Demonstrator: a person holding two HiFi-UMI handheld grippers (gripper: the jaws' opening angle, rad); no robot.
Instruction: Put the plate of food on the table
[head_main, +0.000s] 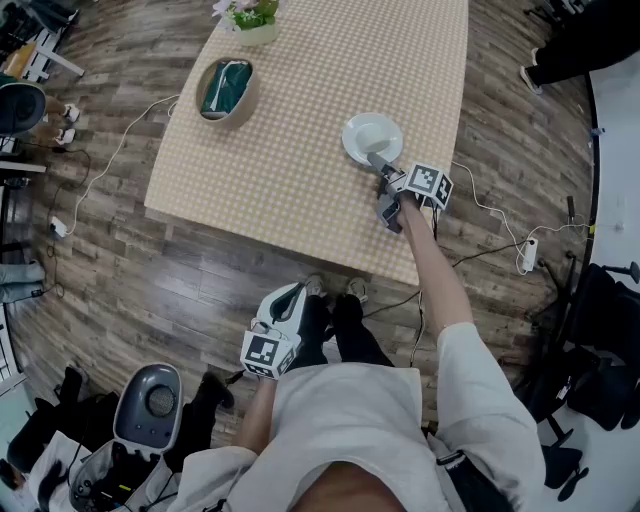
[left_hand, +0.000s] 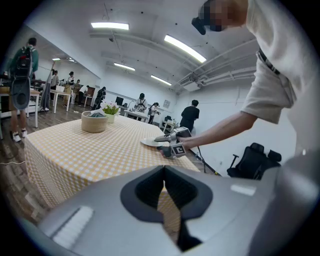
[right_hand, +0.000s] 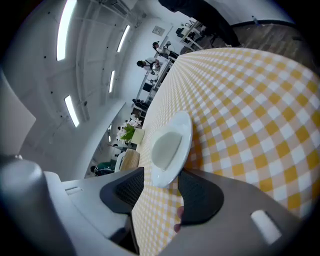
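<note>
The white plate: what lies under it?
The yellow-checked tablecloth lies directly under the plate. The tabletop beneath is covered by that cloth and cannot be seen.

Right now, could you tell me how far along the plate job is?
Done: the plate sits flat on the checked table. In hand: the right gripper has its jaws apart around the plate's rim, not pressing it. Left: probably only to draw that gripper clear. The left gripper hangs shut and empty, away from the table.
</note>
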